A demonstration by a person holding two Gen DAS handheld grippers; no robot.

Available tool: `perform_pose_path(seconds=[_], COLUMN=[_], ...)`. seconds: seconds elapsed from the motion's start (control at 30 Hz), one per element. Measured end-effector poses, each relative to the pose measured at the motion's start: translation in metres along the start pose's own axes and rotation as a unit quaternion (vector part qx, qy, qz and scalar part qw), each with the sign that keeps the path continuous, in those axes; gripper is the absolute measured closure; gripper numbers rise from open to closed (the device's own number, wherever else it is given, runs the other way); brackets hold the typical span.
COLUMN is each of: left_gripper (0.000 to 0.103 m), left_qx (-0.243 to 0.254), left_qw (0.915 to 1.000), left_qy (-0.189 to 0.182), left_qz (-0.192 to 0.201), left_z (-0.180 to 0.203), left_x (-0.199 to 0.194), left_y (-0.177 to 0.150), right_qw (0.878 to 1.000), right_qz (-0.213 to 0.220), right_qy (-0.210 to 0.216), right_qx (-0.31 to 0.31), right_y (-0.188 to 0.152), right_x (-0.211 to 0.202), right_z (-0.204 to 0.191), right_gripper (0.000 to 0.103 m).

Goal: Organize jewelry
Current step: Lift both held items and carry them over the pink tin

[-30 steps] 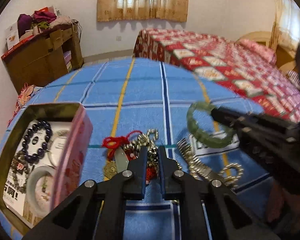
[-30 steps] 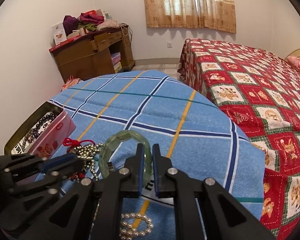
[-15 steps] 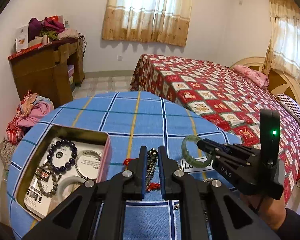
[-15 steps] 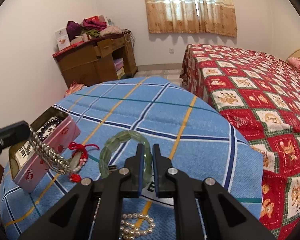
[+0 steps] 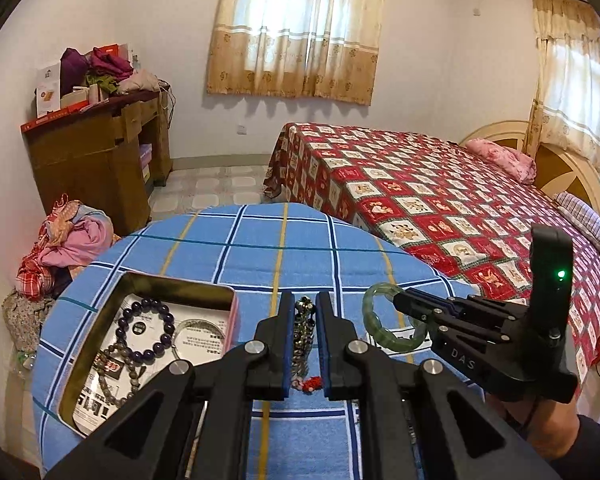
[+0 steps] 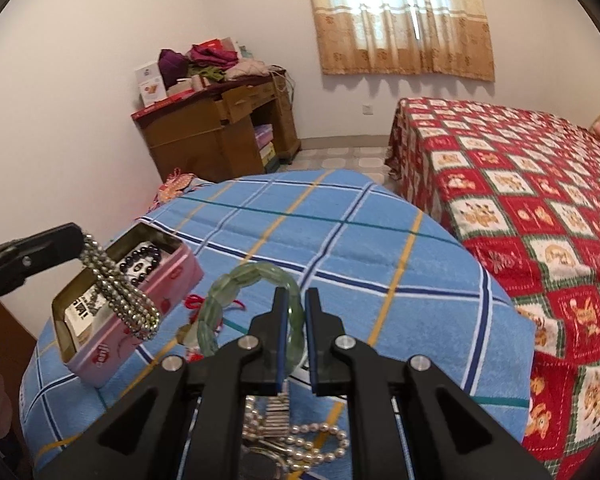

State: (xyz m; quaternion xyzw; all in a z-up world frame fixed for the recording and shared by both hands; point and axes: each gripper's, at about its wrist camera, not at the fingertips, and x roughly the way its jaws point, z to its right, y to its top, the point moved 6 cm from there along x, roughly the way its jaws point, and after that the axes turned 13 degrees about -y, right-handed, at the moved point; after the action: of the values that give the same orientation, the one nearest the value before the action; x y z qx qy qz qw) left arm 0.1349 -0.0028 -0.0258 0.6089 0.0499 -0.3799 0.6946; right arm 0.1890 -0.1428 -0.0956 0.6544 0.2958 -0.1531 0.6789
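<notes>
Round table under a blue plaid cloth (image 5: 228,256), bed with red patterned quilt (image 5: 440,200) behind it. My pink tin box (image 6: 140,320) sits open on the cloth's left side, dark bead bracelet (image 5: 144,332) inside. My right gripper (image 6: 296,300) is clamped on a green jade bangle (image 6: 236,284), held above the cloth. My left gripper (image 5: 302,304) is pinched on a silver bead chain (image 6: 120,292), dangling over the tin. Pearl strand (image 6: 320,440) lies on the cloth below my right gripper.
</notes>
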Motion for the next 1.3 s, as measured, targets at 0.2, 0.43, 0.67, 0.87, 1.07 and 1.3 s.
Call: perform_pose_path(seconds=[0.2, 0.43, 0.67, 0.87, 1.07, 1.3], left_gripper=[0.094, 0.094, 0.094, 0.094, 0.094, 0.094], left_qx=[0.003, 0.007, 0.000, -0.020, -0.037, -0.050], left_qw=[0.9998, 0.9989, 0.9979, 0.9971, 0.9961, 0.9947], left_qy=[0.012, 0.033, 0.056, 0.069, 0.078, 0.089], left_qz=[0.015, 0.031, 0.033, 0.027, 0.019, 0.009], left_z=[-0.012, -0.034, -0.061, -0.088, -0.111, -0.130], left_x=[-0.014, -0.034, -0.038, -0.033, -0.028, -0.023], left_y=[0.010, 0.024, 0.027, 0.023, 0.017, 0.011], right_qw=[1.000, 0.999, 0.996, 0.994, 0.991, 0.988], right_qz=[0.004, 0.006, 0.007, 0.005, 0.001, -0.004], right_qy=[0.014, 0.037, 0.055, 0.066, 0.074, 0.079], right_qx=[-0.022, -0.039, -0.064, -0.088, -0.111, -0.132], right_y=[0.011, 0.022, 0.032, 0.036, 0.035, 0.034], right_x=[-0.001, -0.003, 0.000, 0.007, 0.015, 0.024], right_z=[-0.020, -0.045, -0.076, -0.105, -0.127, -0.147], right_gripper=[0.092, 0.092, 0.092, 0.092, 0.092, 0.092])
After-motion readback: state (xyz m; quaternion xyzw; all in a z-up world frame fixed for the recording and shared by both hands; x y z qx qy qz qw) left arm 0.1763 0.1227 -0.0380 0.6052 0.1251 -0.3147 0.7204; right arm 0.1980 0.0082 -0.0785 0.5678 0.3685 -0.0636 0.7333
